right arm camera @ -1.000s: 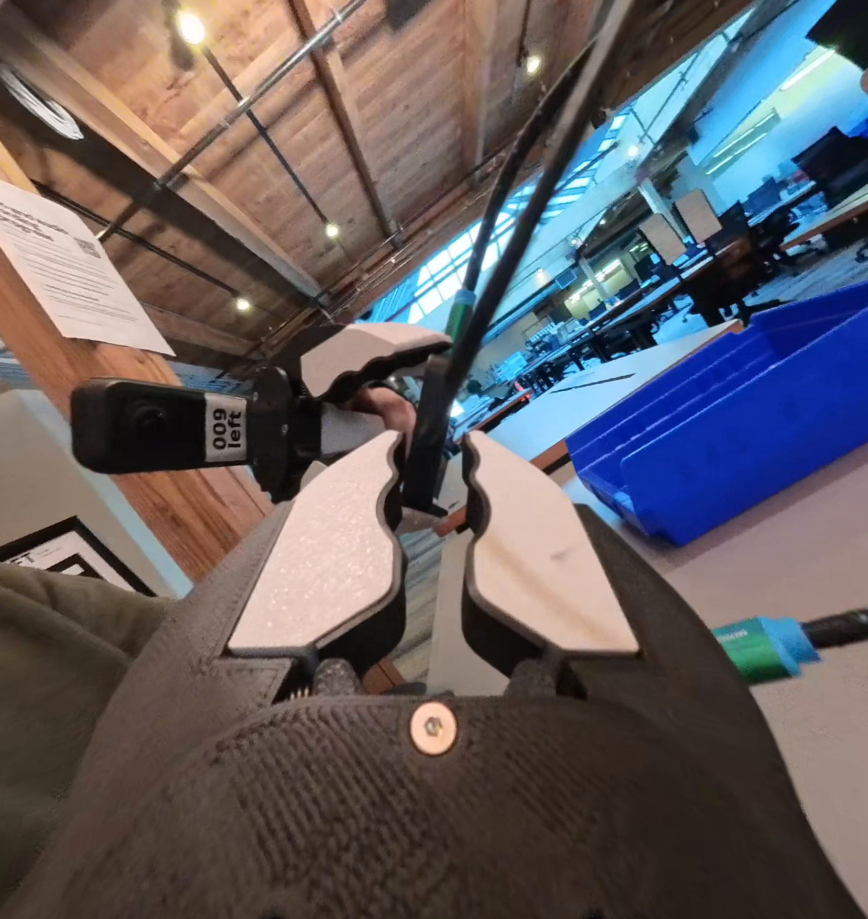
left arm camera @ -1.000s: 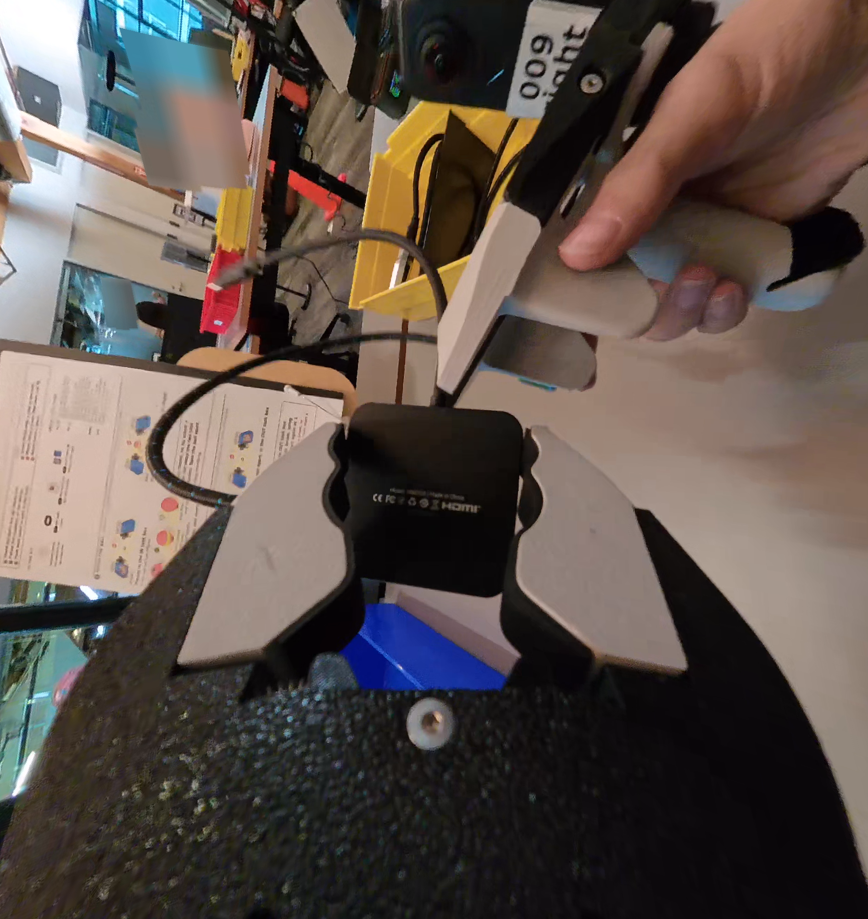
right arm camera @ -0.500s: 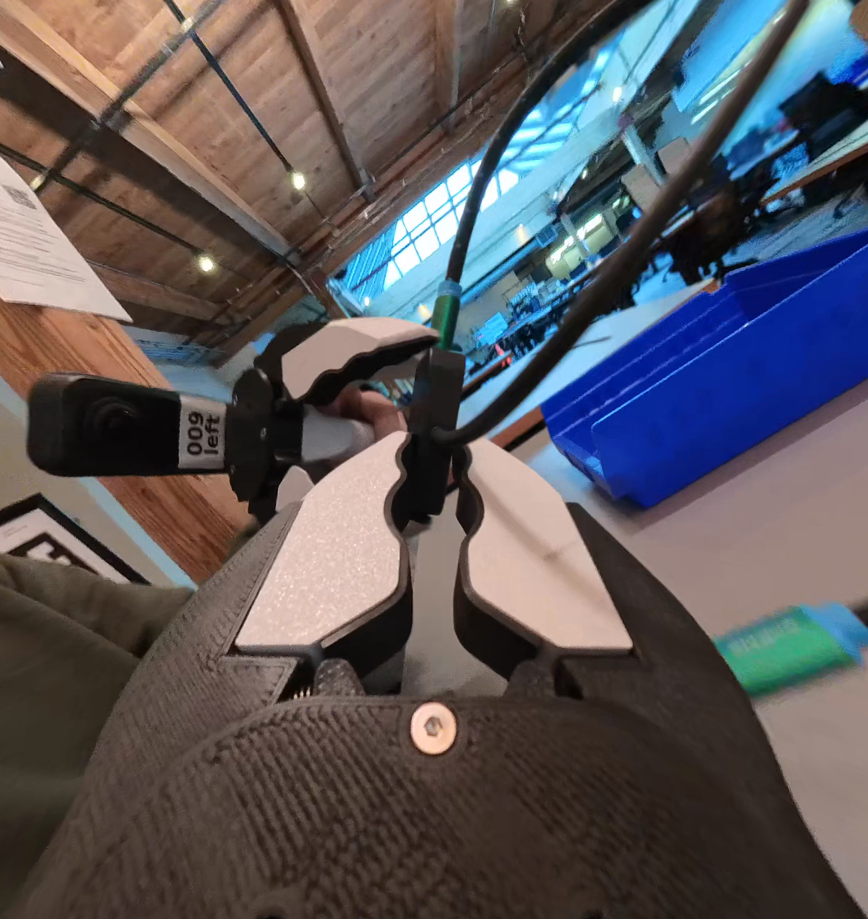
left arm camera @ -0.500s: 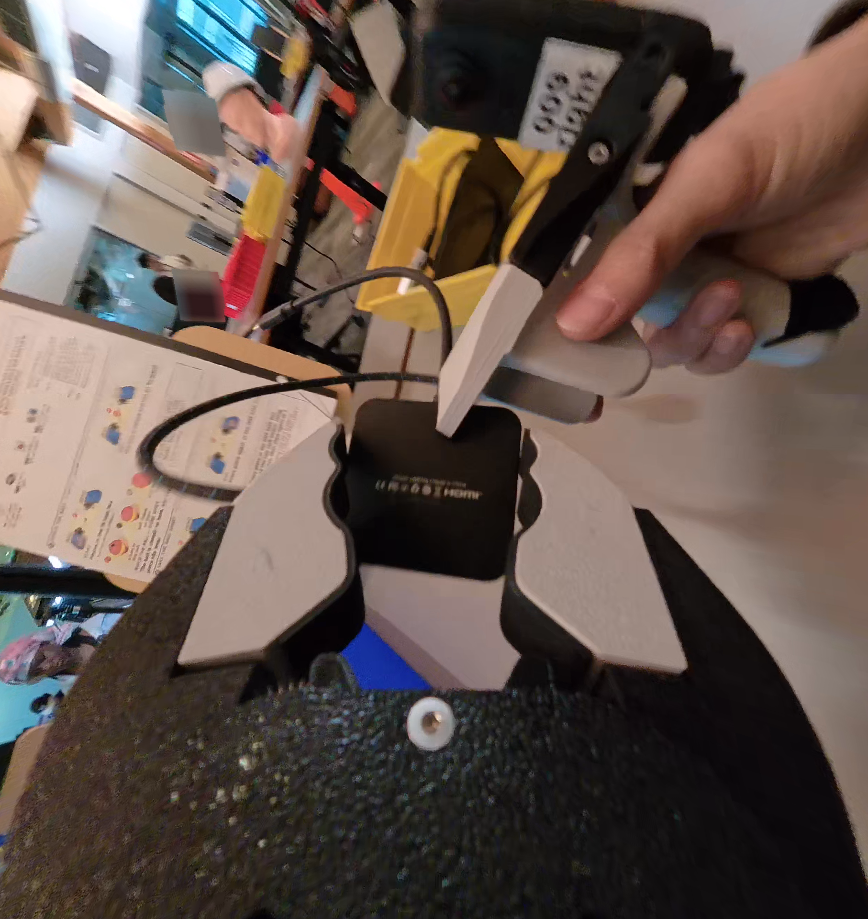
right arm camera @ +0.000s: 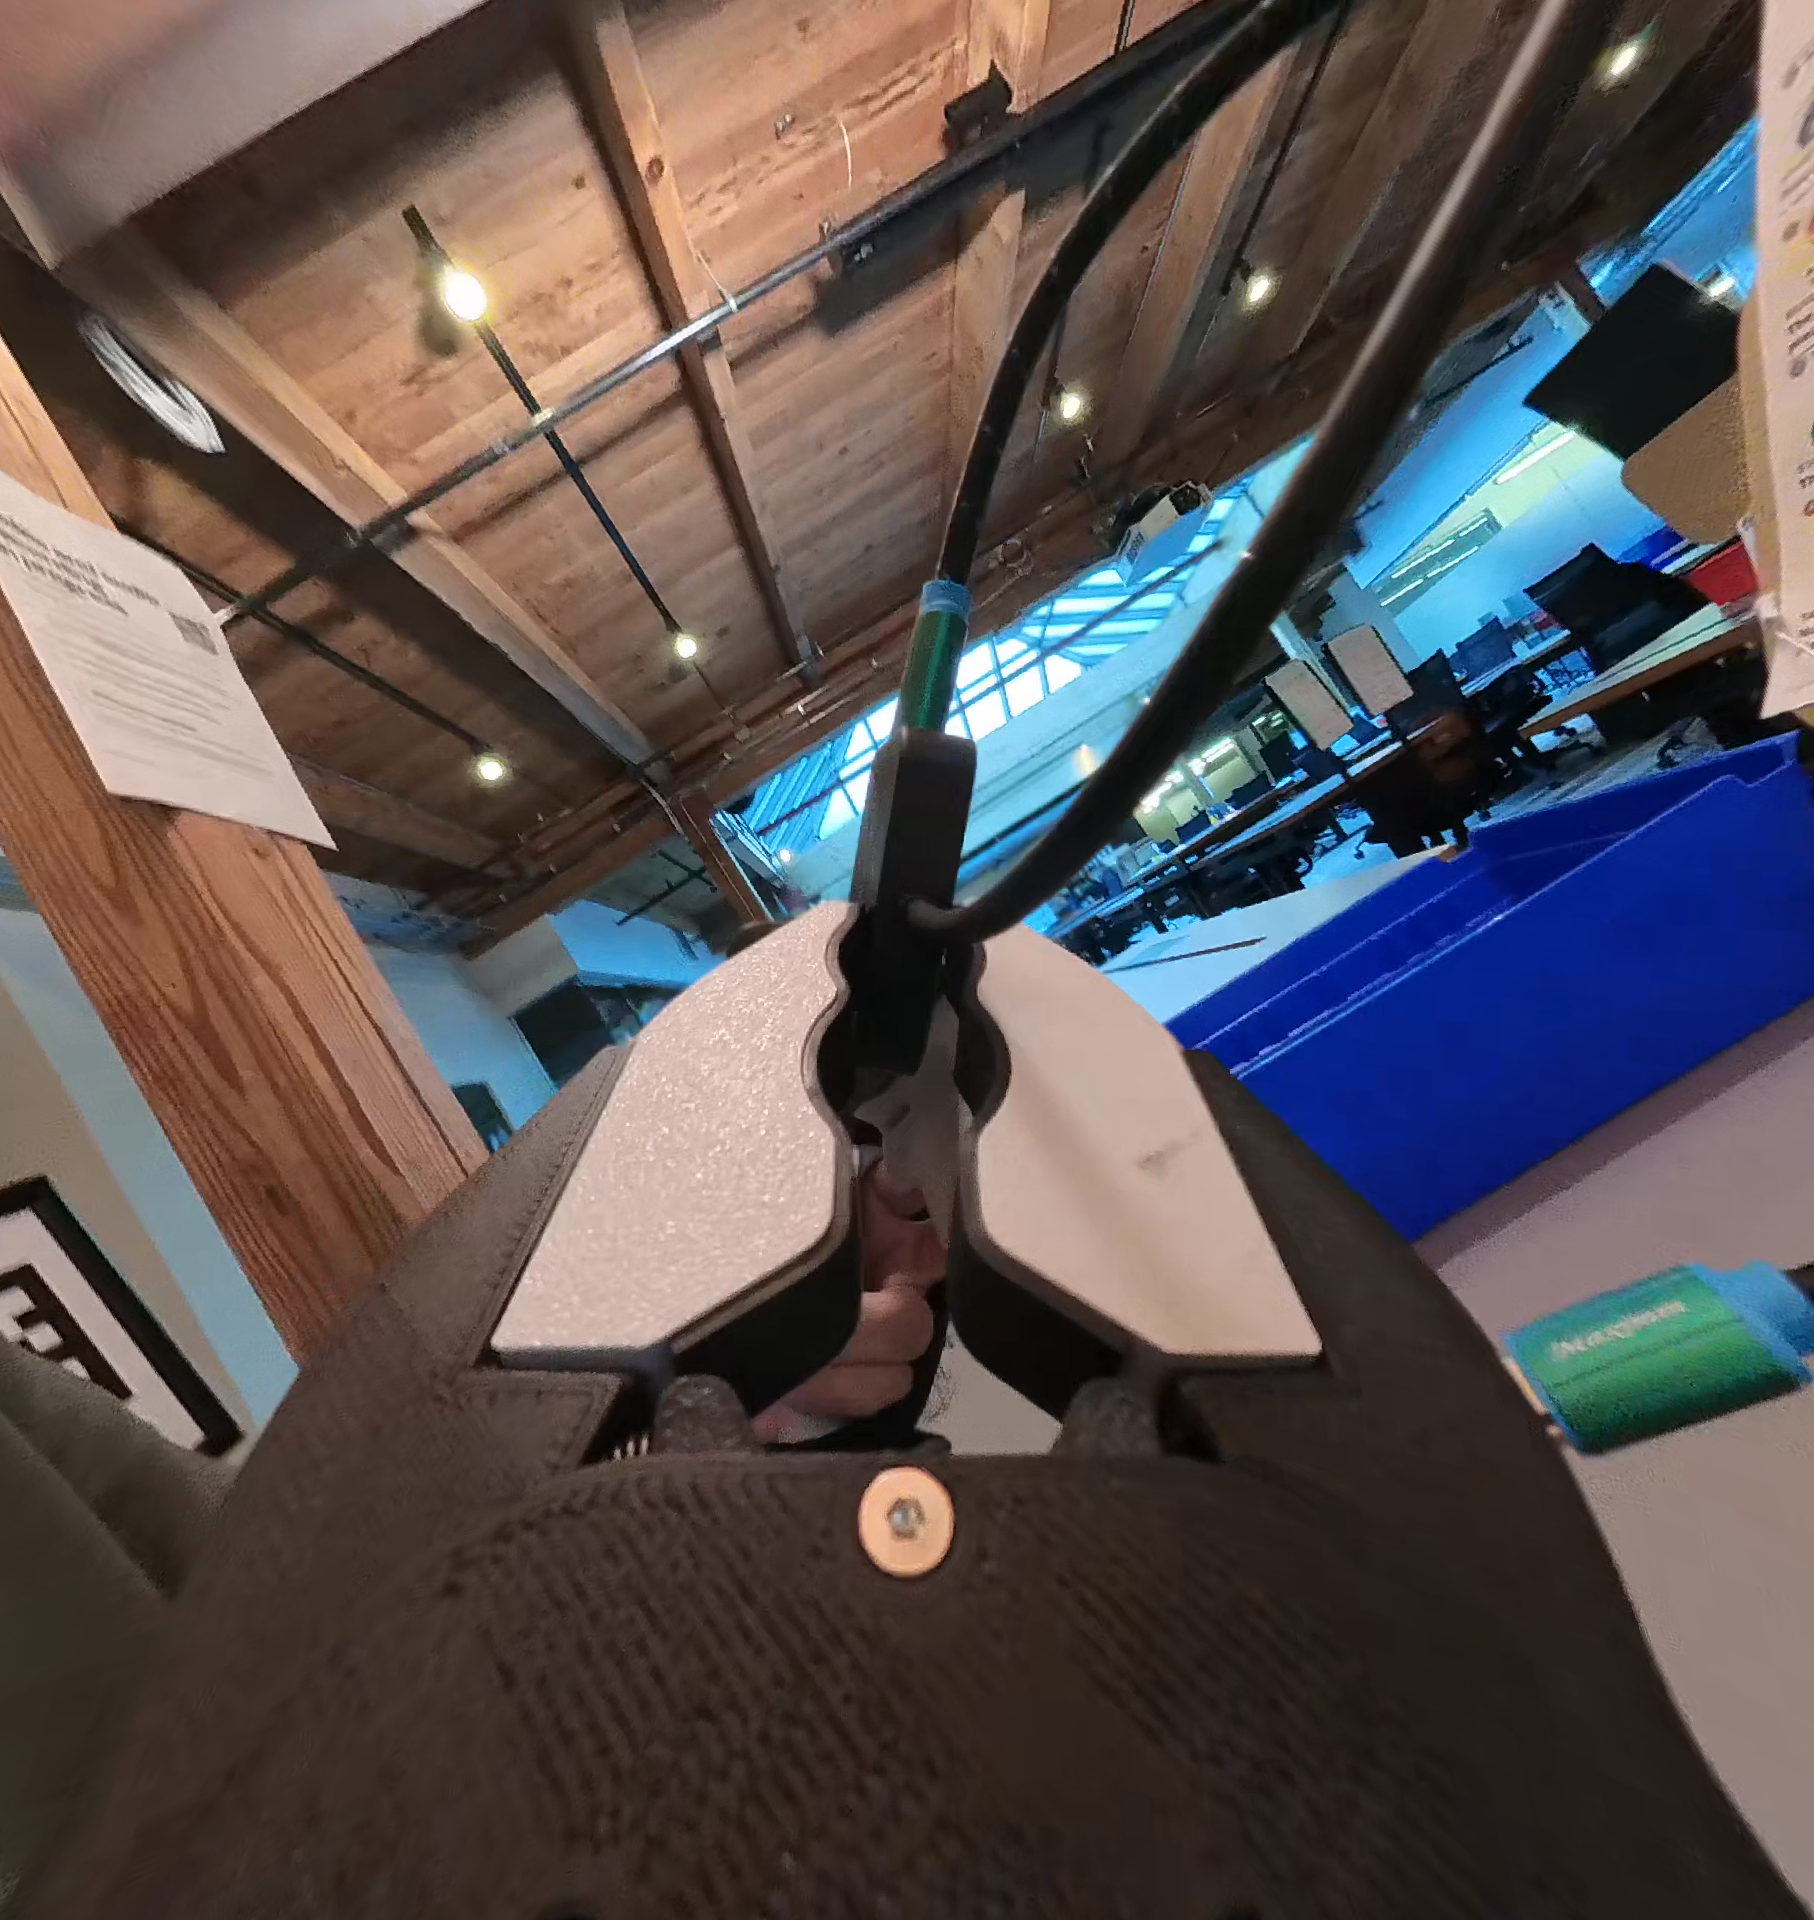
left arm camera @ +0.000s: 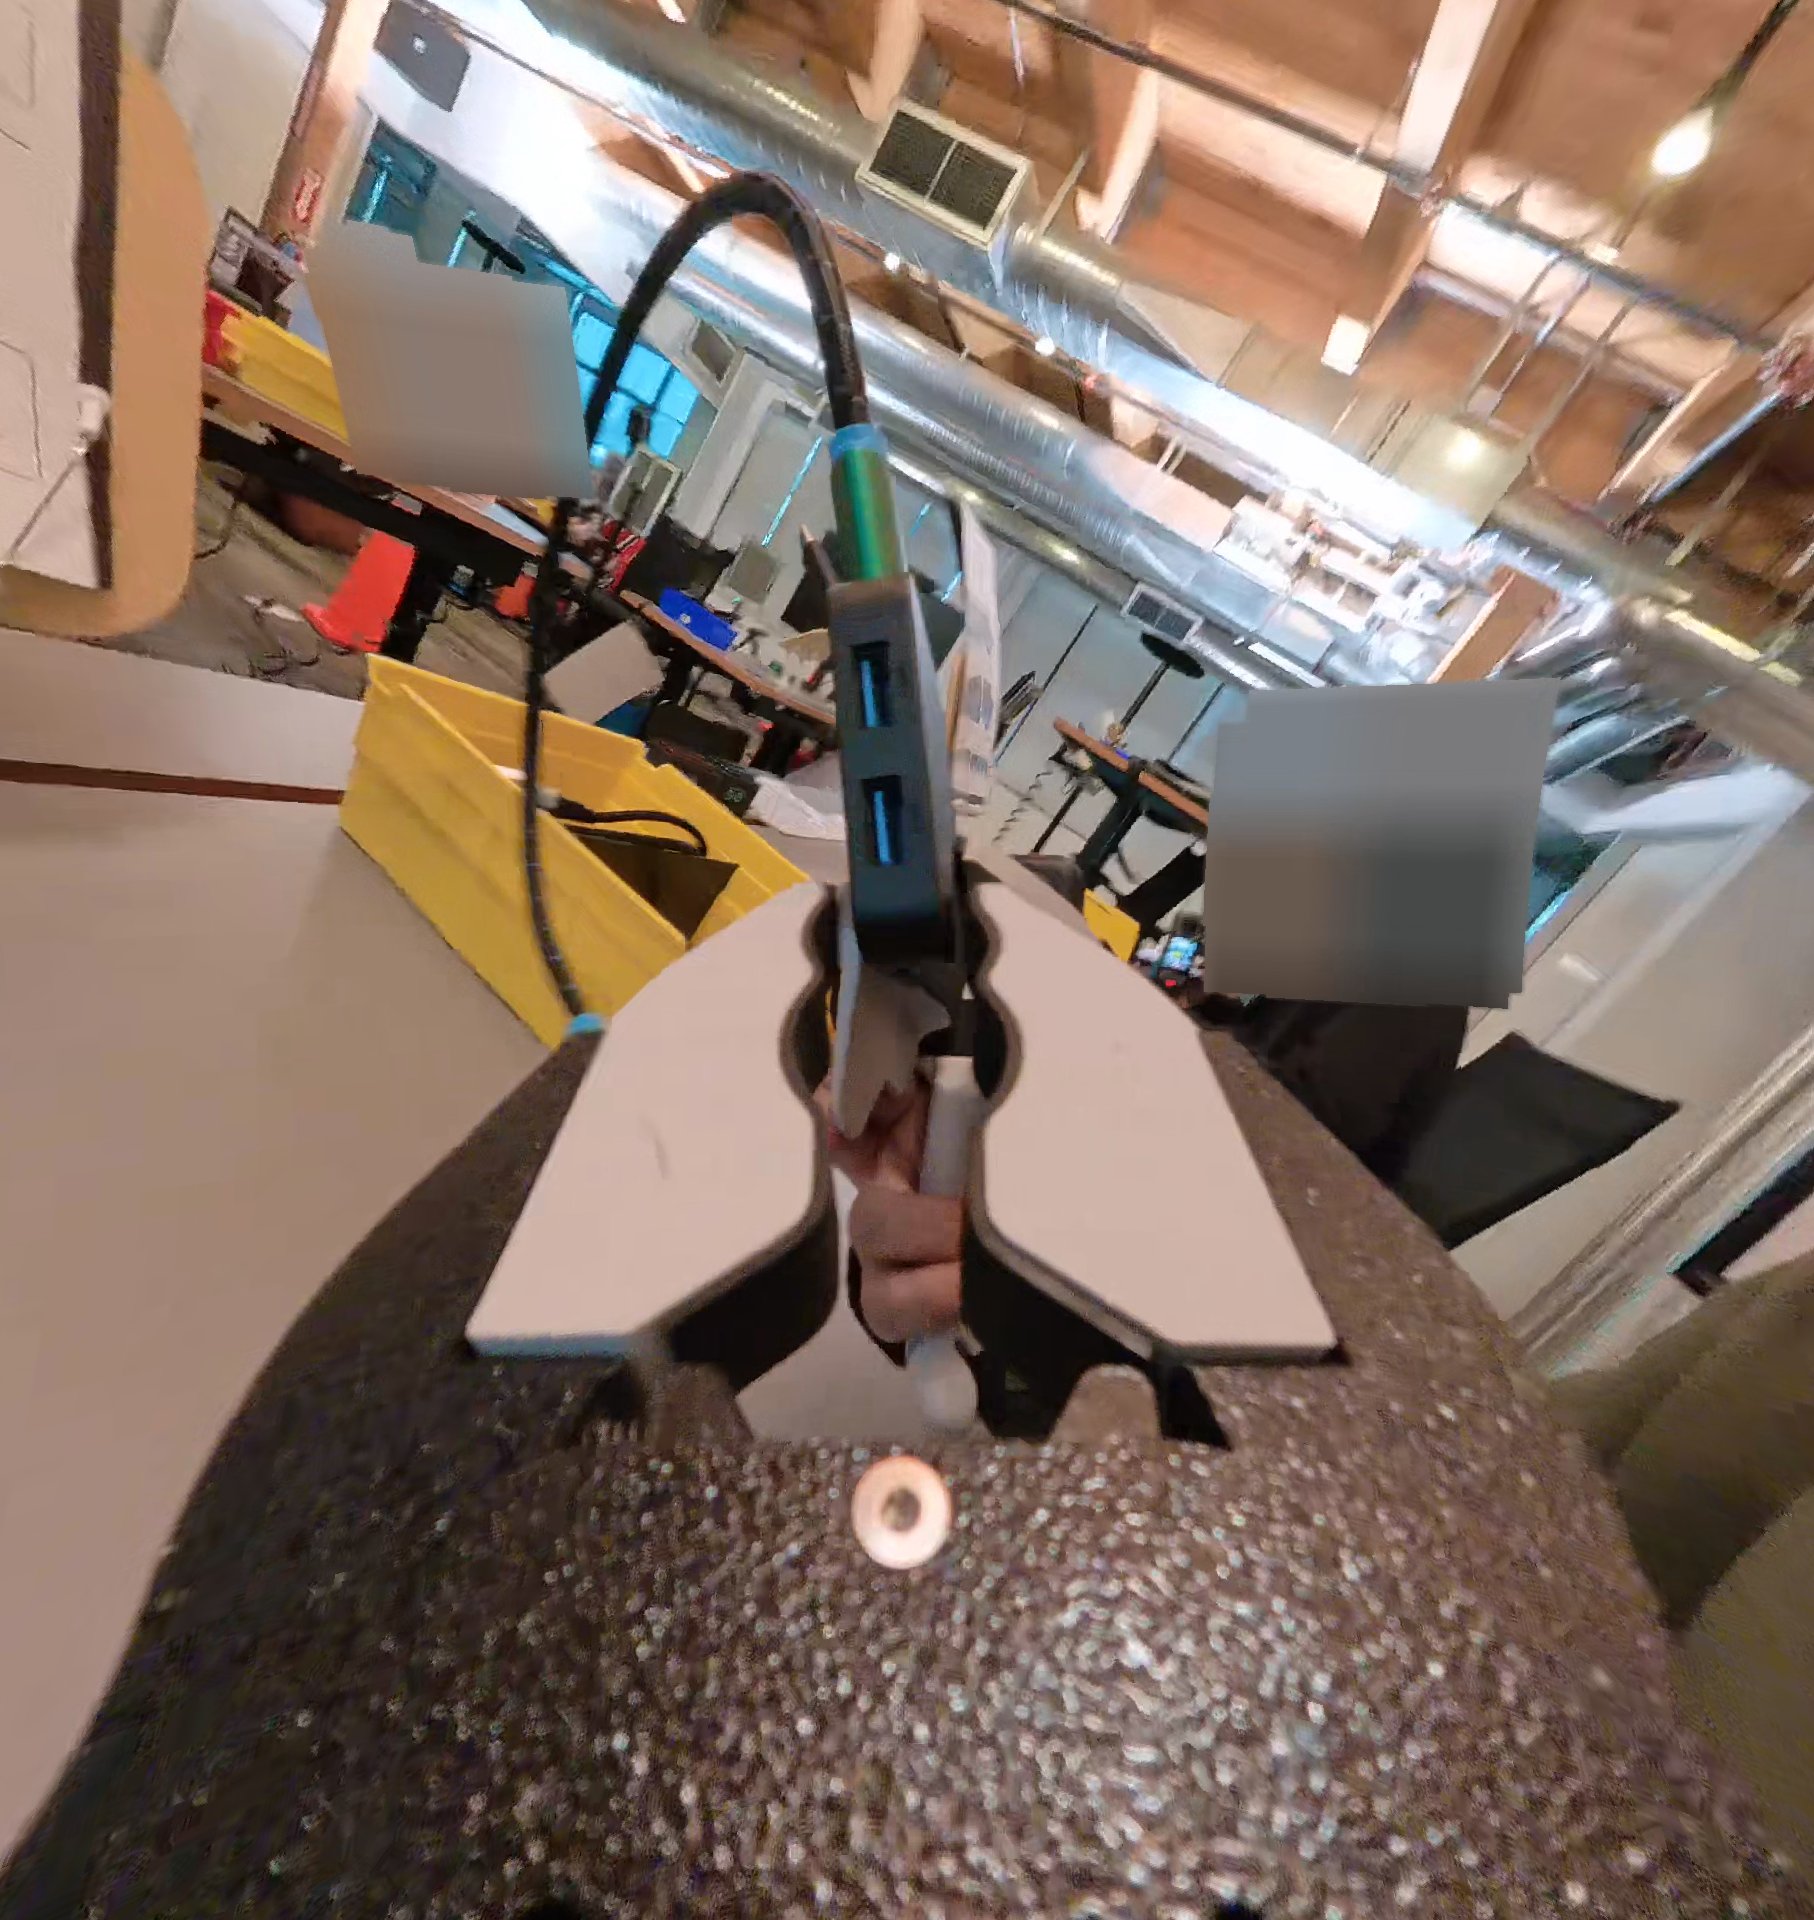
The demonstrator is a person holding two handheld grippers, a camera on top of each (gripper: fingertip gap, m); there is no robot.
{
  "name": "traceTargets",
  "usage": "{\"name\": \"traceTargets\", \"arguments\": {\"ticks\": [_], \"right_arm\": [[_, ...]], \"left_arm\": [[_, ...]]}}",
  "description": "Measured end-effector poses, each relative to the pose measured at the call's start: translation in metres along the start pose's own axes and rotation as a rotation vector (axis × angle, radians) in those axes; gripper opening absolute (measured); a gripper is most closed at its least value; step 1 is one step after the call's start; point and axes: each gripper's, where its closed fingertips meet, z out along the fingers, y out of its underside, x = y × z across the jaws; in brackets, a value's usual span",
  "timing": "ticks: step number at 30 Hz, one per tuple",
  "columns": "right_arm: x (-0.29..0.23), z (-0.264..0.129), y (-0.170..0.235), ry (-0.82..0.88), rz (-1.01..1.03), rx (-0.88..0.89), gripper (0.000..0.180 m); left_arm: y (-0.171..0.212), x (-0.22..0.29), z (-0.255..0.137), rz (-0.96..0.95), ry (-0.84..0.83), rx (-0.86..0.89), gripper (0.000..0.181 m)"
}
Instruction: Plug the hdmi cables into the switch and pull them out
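**Both grippers pinch the switch from opposite sides**

We see the black switch [left arm camera: 898, 790] held upright above the table [left arm camera: 155, 1039], edge-on, with the left gripper [left arm camera: 898, 966] clamped on its lower end. The right gripper [right arm camera: 908, 997] has its jaws closed on the same switch [right arm camera: 908, 862]. A green-ended HDMI cable [left arm camera: 861, 499] sits plugged into its top. Another green plug [right arm camera: 1661, 1351] lies on the table near a blue bin [right arm camera: 1505, 1039].

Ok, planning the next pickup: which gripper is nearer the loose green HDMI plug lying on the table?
Right, likely. The loose green HDMI plug lies just beside the right gripper; the left gripper is across the black switch both clamp.
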Motion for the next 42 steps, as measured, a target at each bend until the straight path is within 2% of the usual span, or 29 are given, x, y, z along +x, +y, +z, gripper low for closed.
{"name": "traceTargets", "arguments": {"ticks": [1, 4, 6, 7, 9, 11, 13, 15, 16, 18, 22, 26, 28, 35, 38, 42], "right_arm": [[0.0, 0.001, 0.002, 0.006, -0.02, -0.008, 0.015], [0.008, 0.0, 0.008, 0.052, -0.02, -0.103, 0.016], [0.017, -0.006, 0.032, 0.072, -0.003, -0.341, 0.026], [0.013, -0.014, 0.047, 0.036, 0.007, -0.502, 0.034], [-0.01, -0.04, 0.071, -0.093, 0.005, -0.813, 0.033], [-0.023, -0.055, 0.069, -0.145, -0.24, -0.93, 0.032], [-0.03, -0.054, 0.049, -0.126, -0.56, -0.872, 0.04], [-0.03, -0.035, 0.006, 0.005, -0.875, -0.628, 0.045], [-0.031, -0.031, -0.008, 0.041, -0.968, -0.544, 0.044], [-0.025, -0.034, -0.002, 0.02, -1.081, -0.568, 0.05], [0.007, -0.041, 0.021, 0.074, -1.209, -0.714, 0.075], [0.018, -0.044, 0.041, 0.059, -1.33, -0.828, 0.079], [0.018, -0.046, 0.049, 0.013, -1.407, -0.851, 0.07], [0.012, -0.045, 0.049, -0.068, -1.518, -0.779, 0.063], [0.014, -0.045, 0.048, -0.043, -1.518, -0.799, 0.07], [0.014, -0.051, 0.056, -0.071, -1.544, -0.873, 0.066]], "left_arm": [[0.0, 0.001, 0.001, -0.017, 0.018, 0.014, 0.016], [-0.002, -0.007, -0.001, -0.047, 0.019, 0.014, 0.014], [-0.006, -0.018, -0.006, -0.052, -0.018, -0.015, 0.014], [-0.009, -0.023, -0.009, -0.061, -0.03, -0.033, 0.013], [-0.012, -0.033, -0.017, -0.102, -0.04, -0.104, 0.014], [-0.01, -0.04, -0.023, -0.153, -0.029, -0.195, 0.013], [-0.005, -0.047, -0.029, -0.194, -0.035, -0.277, 0.014], [0.005, -0.048, -0.033, -0.237, -0.009, -0.382, 0.014], [0.01, -0.046, -0.033, -0.259, 0.016, -0.415, 0.014], [0.018, -0.039, -0.031, -0.302, 0.069, -0.478, 0.014], [0.033, -0.031, -0.024, -0.314, 0.115, -0.569, 0.014], [0.045, -0.021, -0.02, -0.316, 0.159, -0.638, 0.014], [0.049, -0.021, -0.019, -0.303, 0.153, -0.666, 0.014], [0.055, -0.014, -0.028, -0.291, 0.185, -0.784, 0.014], [0.061, -0.012, -0.03, -0.277, 0.185, -0.841, 0.014], [0.07, -0.011, -0.034, -0.236, 0.181, -0.936, 0.014]]}}
